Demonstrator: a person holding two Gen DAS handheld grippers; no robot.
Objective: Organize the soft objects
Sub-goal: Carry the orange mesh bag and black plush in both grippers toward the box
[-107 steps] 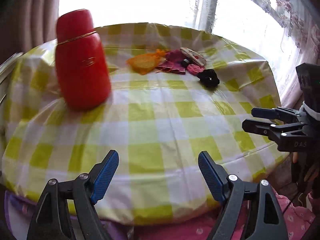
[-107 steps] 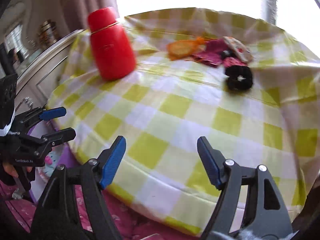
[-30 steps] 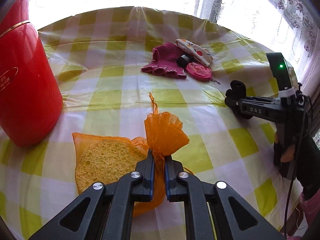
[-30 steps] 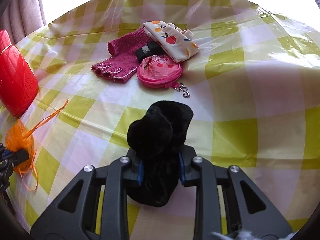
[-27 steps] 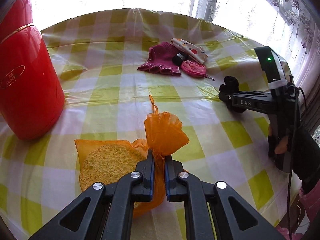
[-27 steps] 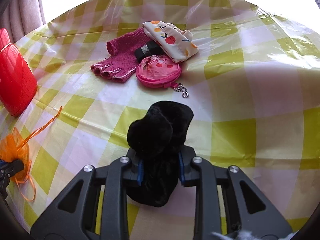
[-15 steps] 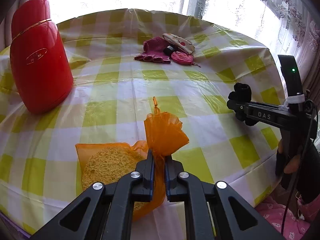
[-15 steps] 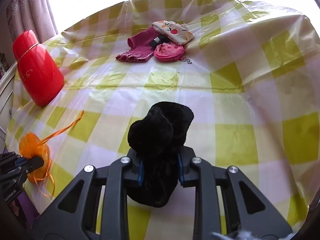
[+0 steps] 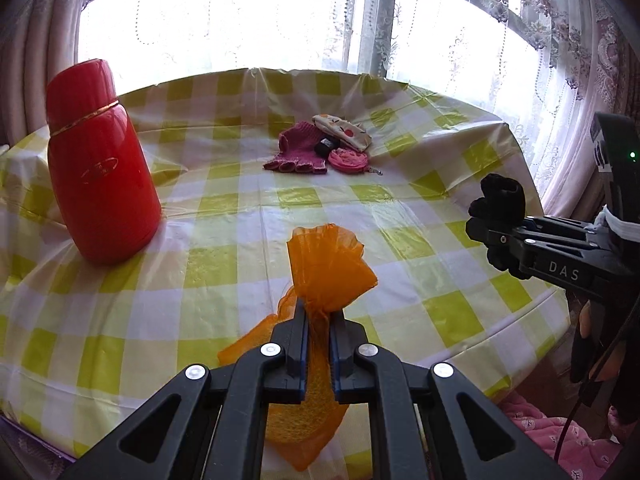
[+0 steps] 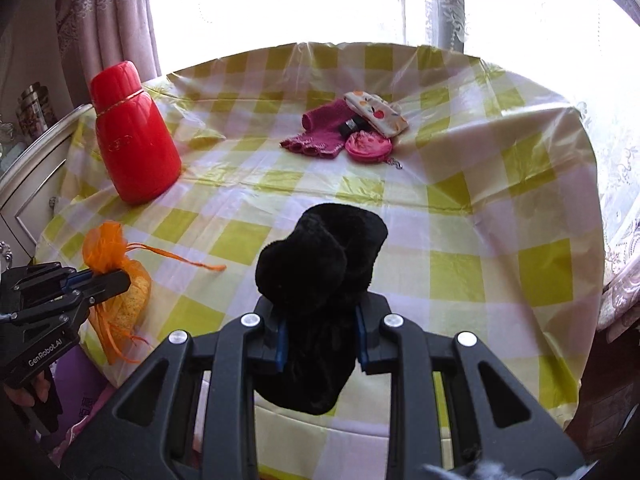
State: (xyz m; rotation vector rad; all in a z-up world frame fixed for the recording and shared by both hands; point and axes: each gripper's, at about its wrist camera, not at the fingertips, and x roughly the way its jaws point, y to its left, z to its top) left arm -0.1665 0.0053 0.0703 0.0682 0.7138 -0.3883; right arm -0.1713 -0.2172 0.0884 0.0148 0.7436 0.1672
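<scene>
My left gripper (image 9: 318, 320) is shut on the gathered neck of an orange mesh bag (image 9: 330, 264) with a yellow sponge inside; the bag (image 10: 120, 300) hangs off the table's near edge. My right gripper (image 10: 320, 328) is shut on a black fluffy scrunchie (image 10: 324, 256), lifted above the near part of the table; that scrunchie (image 9: 500, 200) also shows at the right in the left wrist view. At the far side lie a magenta knit glove (image 10: 320, 130), a pink round pouch (image 10: 368, 145), a spotted cream pouch (image 10: 376, 112) and a small black item (image 10: 352, 125).
A tall red thermos (image 9: 98, 160) stands at the left on the round table with a yellow-checked plastic cover (image 9: 224, 256). Windows with lace curtains (image 9: 460, 32) lie behind. A pale cabinet (image 10: 28, 172) stands left of the table. Pink fabric (image 9: 560, 436) lies below the table's edge.
Both grippers have pulled back and up from the table with their loads. The orange bag has left the tabletop and hangs past the near edge. The pile at the far side looks farther away.
</scene>
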